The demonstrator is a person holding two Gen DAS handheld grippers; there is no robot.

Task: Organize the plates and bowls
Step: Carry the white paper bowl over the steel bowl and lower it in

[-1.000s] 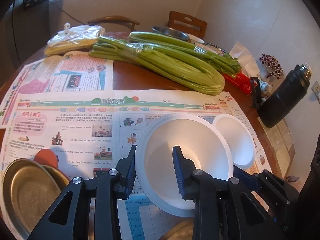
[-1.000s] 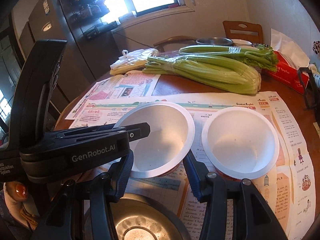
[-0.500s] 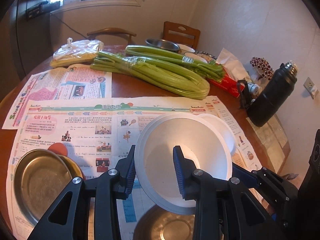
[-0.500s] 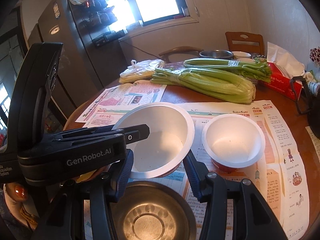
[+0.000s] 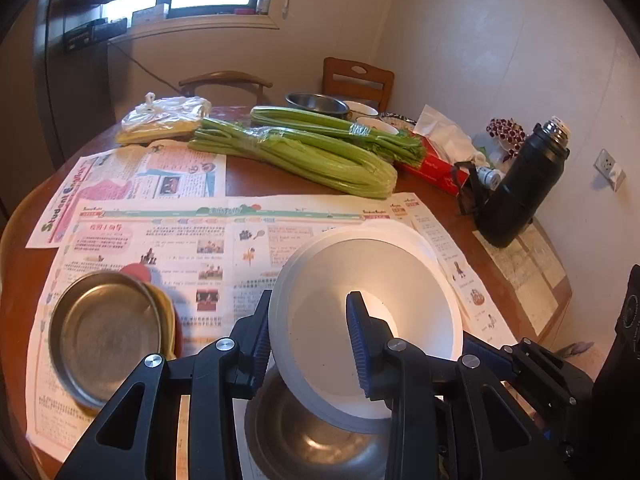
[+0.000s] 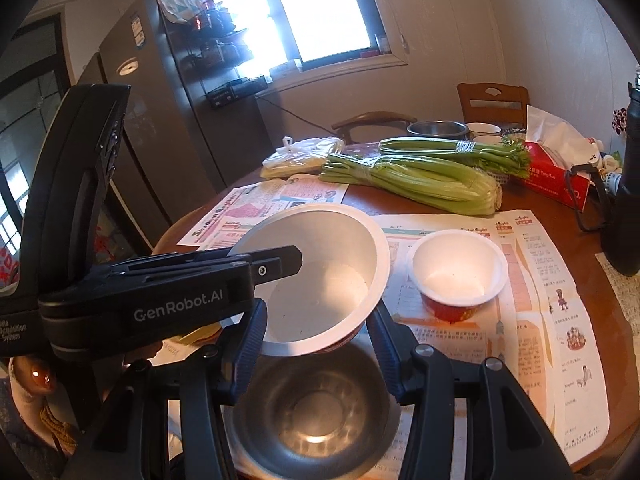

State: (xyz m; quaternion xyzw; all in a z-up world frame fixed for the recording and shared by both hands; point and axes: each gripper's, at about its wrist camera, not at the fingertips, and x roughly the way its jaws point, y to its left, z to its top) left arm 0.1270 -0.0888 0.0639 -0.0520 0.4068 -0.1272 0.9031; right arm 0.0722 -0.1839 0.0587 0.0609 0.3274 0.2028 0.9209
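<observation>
Nearest, a round steel bowl [image 6: 316, 412] is seen on the worktop [image 5: 256, 178], directly below the large white paper bowl [image 5: 372, 320]. That bowl is gripped at its left rim by the left gripper [image 5: 310, 334] and clasped across its body by the right gripper [image 6: 320, 332], held aloft. Farther right, a smaller red-sided paper cup-bowl [image 6: 458, 272] is left standing, nearer the right hand.

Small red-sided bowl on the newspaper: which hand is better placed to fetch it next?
Right, probably. The small bowl sits just right of the right gripper; from the left gripper, clamped on the large white bowl, it is mostly hidden. Both hold that bowl now.
</observation>
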